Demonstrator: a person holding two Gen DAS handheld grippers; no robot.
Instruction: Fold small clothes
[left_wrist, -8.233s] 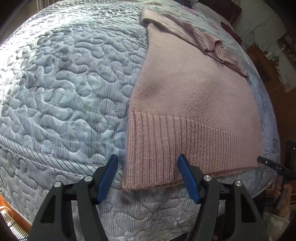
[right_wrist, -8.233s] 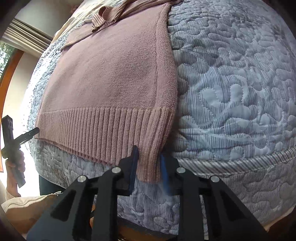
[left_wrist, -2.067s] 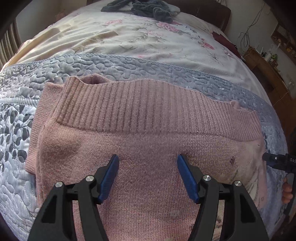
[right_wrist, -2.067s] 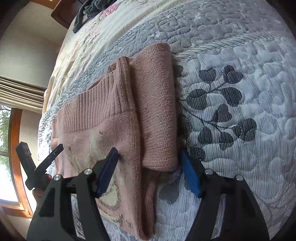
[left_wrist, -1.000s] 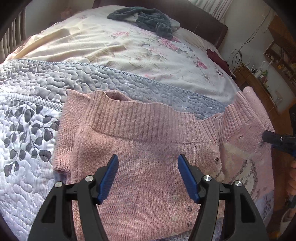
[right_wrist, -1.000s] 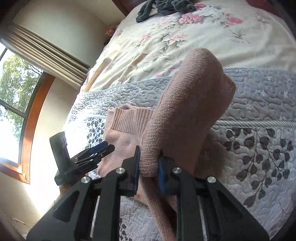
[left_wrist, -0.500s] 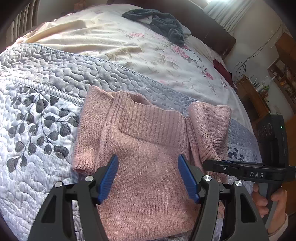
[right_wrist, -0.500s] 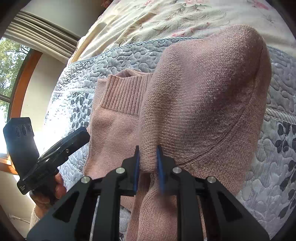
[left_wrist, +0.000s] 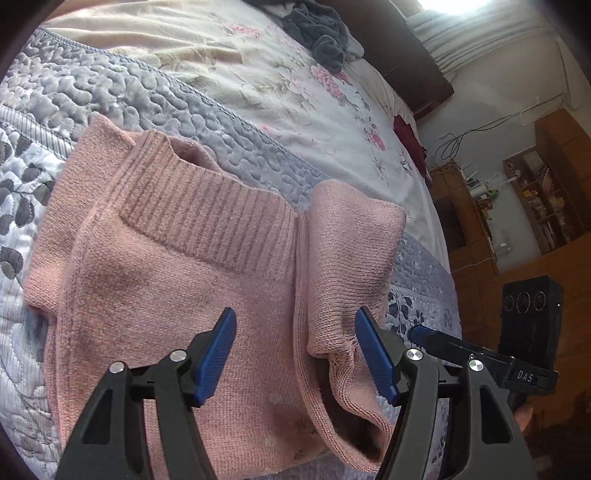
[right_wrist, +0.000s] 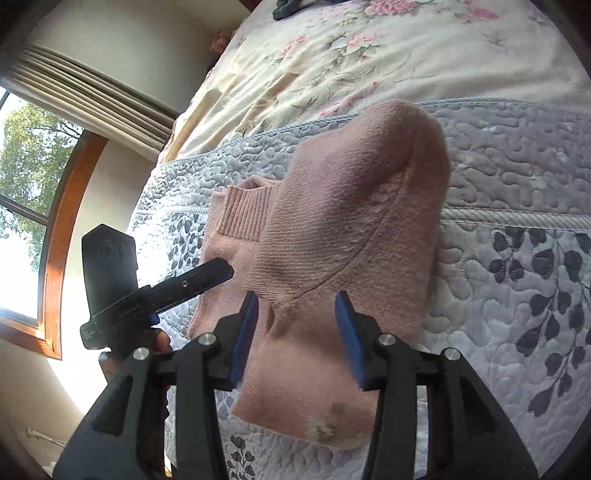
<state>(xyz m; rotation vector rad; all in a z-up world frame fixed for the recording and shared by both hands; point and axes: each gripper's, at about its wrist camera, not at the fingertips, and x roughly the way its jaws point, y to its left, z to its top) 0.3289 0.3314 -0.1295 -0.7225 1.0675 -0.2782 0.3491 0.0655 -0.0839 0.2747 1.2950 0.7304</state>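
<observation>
Centre of right wrist frame: right gripper (right_wrist: 297, 334), clamped on flap 0.5 s ago, now wide, holding nothing; flap dropped onto pink sweater (left_wrist: 177, 266) on quilt (left_wrist: 110, 92). Left gripper (left_wrist: 295, 350) wide, hovering. Side fold laid; next fold pending.

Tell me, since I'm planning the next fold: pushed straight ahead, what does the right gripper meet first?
Probably the pink sweater: the open right gripper points straight at the flap folded over its side, though depth is unclear.
</observation>
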